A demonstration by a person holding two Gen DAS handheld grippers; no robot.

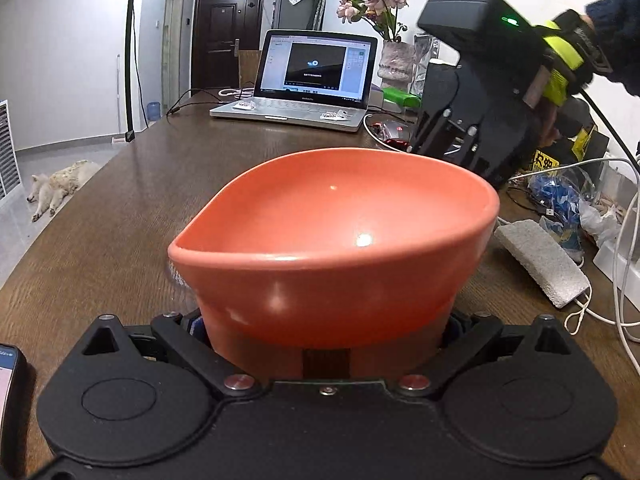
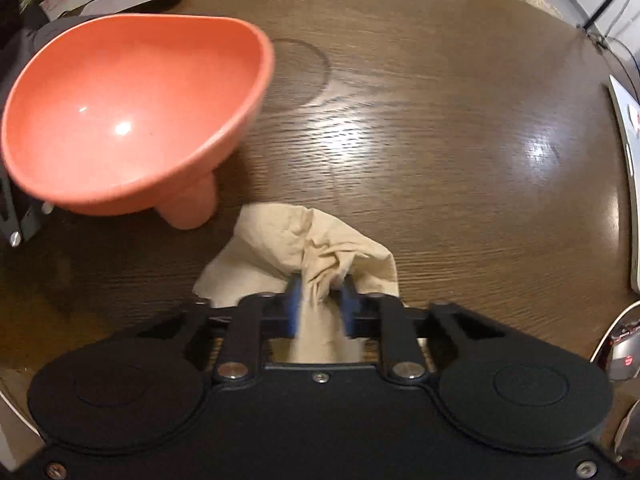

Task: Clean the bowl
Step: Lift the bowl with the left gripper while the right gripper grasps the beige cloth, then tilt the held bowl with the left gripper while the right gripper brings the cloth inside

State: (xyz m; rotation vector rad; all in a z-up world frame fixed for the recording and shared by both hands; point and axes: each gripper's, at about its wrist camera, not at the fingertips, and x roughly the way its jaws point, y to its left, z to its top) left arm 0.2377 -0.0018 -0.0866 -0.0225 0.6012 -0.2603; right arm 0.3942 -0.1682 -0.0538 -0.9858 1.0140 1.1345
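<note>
Bowl (image 1: 334,248) is sitting clamped by its foot in your left gripper (image 1: 326,344); right gripper (image 2: 320,304) is pinching cloth (image 2: 308,248); keep the rim tilted toward it.

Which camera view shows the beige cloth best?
The right wrist view. There the beige cloth fills the lower middle, crumpled and pinched between the jaws of the right gripper. The left wrist view shows none of it, only the right gripper's body behind the orange bowl.

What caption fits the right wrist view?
Right tongs grip a beige cloth beside the tilted orange bowl above the wooden table.
</note>
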